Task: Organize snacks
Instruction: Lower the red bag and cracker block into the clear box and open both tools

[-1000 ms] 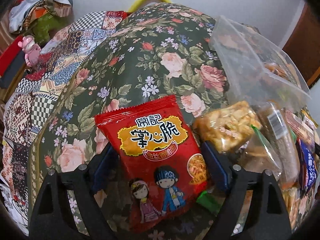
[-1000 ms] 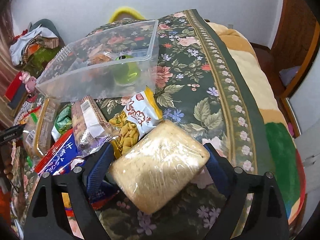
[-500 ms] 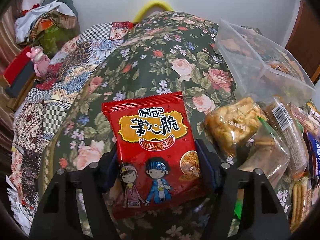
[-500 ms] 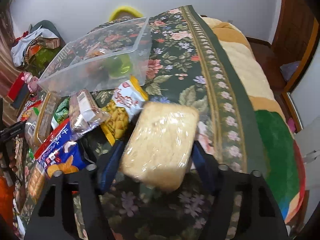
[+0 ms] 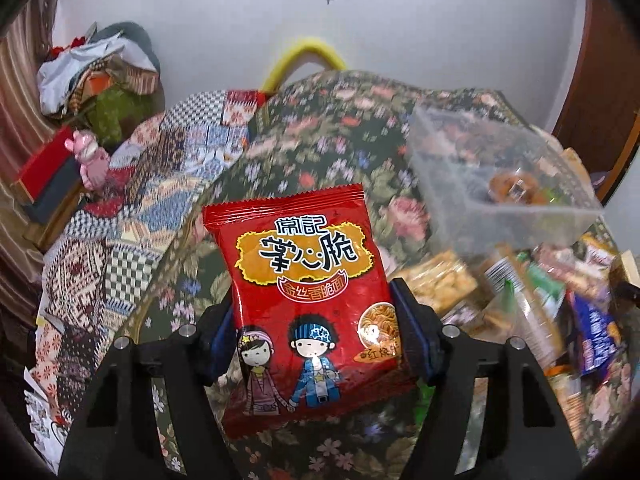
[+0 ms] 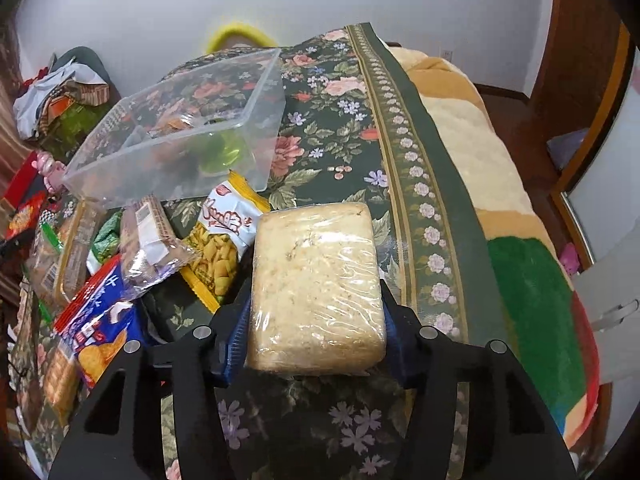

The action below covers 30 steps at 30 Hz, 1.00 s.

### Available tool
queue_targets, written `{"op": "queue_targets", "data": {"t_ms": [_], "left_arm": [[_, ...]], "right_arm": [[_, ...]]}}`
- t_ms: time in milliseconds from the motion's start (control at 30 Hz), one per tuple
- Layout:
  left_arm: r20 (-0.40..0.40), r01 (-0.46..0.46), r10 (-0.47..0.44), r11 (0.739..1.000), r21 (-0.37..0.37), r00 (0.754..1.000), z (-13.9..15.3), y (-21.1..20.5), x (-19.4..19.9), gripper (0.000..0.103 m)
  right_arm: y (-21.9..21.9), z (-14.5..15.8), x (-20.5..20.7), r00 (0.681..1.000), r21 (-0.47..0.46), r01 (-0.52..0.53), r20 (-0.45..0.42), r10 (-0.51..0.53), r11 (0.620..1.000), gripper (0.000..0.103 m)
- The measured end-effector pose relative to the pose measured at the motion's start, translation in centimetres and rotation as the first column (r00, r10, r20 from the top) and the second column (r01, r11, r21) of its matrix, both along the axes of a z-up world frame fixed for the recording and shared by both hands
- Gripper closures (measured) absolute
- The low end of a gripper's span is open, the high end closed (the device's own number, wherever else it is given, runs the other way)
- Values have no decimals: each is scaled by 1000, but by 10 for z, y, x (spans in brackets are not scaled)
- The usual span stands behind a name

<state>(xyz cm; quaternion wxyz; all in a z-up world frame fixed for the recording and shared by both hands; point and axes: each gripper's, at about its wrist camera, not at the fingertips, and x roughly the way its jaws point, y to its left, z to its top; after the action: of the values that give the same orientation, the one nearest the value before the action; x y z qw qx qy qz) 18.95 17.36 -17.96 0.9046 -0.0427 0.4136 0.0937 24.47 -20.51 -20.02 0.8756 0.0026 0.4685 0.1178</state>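
My left claw (image 5: 312, 336) clenches the red noodle-snack packet (image 5: 304, 296), right claw (image 6: 316, 332) the wrapped rice-crisp block (image 6: 316, 288), both bound for the clear bin (image 6: 180, 140) at eleven o'clock.

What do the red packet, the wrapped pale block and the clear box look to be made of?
Red packet: glossy printed plastic film, judging by its glare and crimped top edge.
Pale block: crumbly food, maybe a noodle cake, in thin clear wrap that shows shiny wrinkles.
Clear box: rigid see-through plastic; the floral cloth shows through.
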Motion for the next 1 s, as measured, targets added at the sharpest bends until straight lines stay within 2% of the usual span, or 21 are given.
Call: {"op": "queue_targets", "data": {"t_ms": [200, 467, 767, 1000], "left_arm": [[79, 45, -44, 999, -6, 996, 34, -18, 6, 34], [167, 135, -129, 991, -20, 977, 73, -54, 26, 34], [197, 187, -174, 981, -44, 965, 82, -86, 62, 34], [183, 205, -192, 977, -55, 964, 77, -100, 93, 34]], "right_arm": [[-3, 30, 2, 998, 18, -3, 69, 2, 1000, 51], [14, 75, 14, 980, 47, -57, 194, 47, 997, 51], [47, 103, 38, 954, 92, -128, 283, 98, 987, 51], [73, 103, 64, 947, 103, -169, 291, 133, 980, 51]]}}
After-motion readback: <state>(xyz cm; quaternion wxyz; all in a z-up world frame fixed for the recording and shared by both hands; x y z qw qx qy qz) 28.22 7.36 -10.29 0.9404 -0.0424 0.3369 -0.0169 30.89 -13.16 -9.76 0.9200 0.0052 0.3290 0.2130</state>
